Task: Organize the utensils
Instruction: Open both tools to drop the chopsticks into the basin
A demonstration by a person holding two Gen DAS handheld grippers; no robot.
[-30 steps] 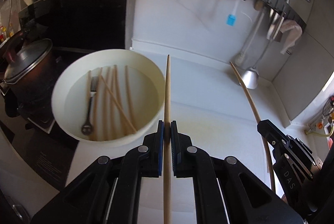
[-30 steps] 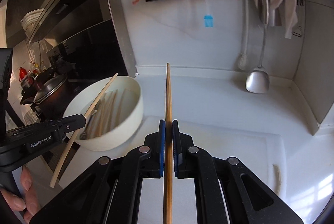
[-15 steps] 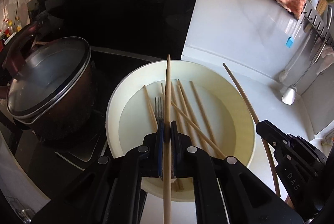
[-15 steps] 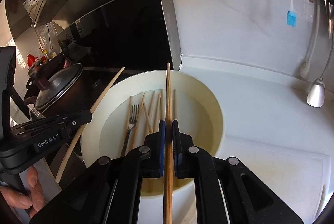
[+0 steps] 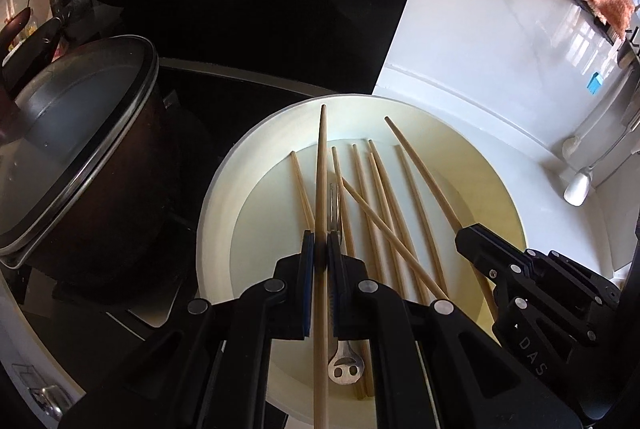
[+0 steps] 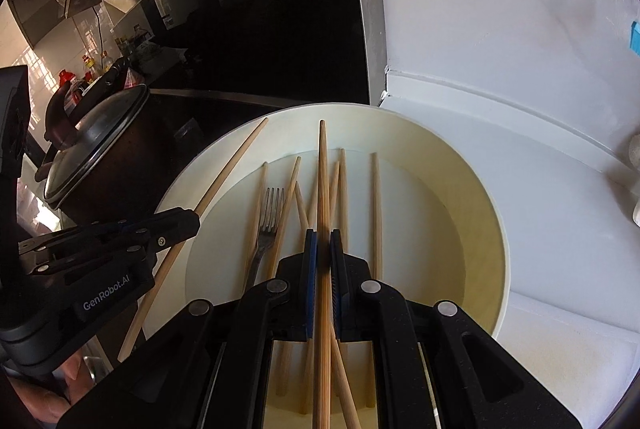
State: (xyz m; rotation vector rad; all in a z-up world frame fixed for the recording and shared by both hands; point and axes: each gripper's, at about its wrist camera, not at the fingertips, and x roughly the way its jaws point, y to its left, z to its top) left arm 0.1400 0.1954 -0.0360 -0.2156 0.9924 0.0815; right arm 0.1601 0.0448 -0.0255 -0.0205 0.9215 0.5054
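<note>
Wooden chopstick [image 5: 321, 181] between left gripper [image 5: 320, 253] pads

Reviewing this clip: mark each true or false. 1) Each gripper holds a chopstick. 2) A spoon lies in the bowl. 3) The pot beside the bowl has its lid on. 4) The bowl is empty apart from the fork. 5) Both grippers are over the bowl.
1) True: the left gripper is shut on one chopstick and the right gripper on another chopstick.
2) False: the metal utensil in the bowl is a fork.
3) True: the pot carries a glass lid.
4) False: several loose chopsticks lie in it beside the fork.
5) True: both views look down into the bowl.
</note>
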